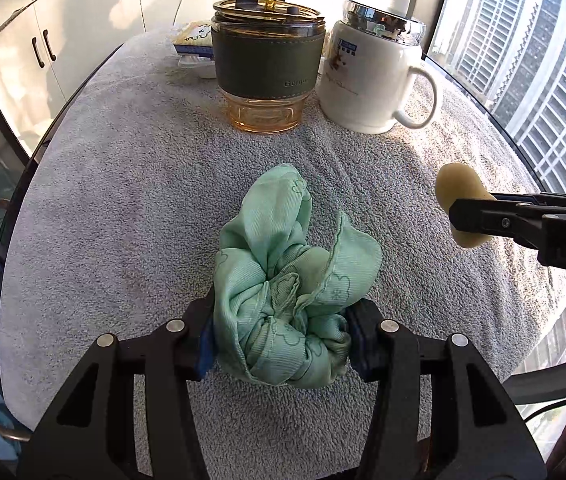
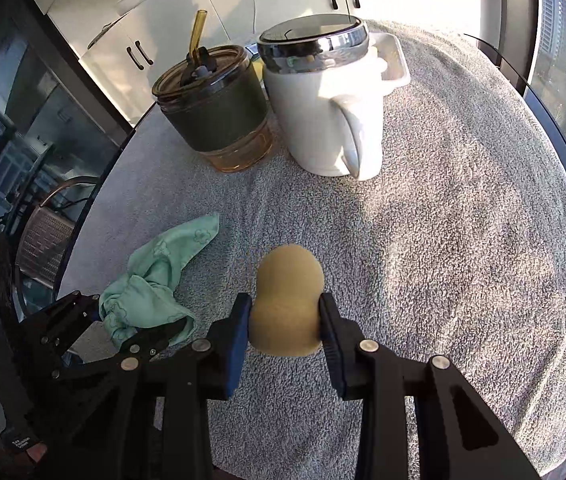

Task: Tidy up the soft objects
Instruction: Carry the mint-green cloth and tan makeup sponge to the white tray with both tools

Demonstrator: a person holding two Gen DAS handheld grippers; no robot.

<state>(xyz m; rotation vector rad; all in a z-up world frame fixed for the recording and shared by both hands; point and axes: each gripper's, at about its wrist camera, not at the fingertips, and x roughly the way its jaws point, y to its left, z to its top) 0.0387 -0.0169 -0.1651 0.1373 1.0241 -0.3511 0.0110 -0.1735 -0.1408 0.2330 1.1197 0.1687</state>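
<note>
A crumpled mint-green cloth (image 1: 283, 280) with a flower print lies bunched on the grey towel (image 1: 103, 200). My left gripper (image 1: 281, 332) is shut on its near part, both pads pressed into the folds. The cloth (image 2: 155, 284) and the left gripper (image 2: 123, 328) also show at the lower left of the right wrist view. A pale yellow gourd-shaped sponge (image 2: 287, 300) sits squeezed at its waist between the pads of my right gripper (image 2: 285, 320). In the left wrist view the right gripper (image 1: 467, 220) comes in from the right with the sponge (image 1: 457, 188).
At the back stand an amber glass tumbler (image 1: 269, 64) with a dark green sleeve and straw, and a white mug (image 1: 371, 76) with a chrome lid. Behind them lies a white tray (image 2: 395, 64). The towel covers a round table; a chair (image 2: 43, 240) stands left of it.
</note>
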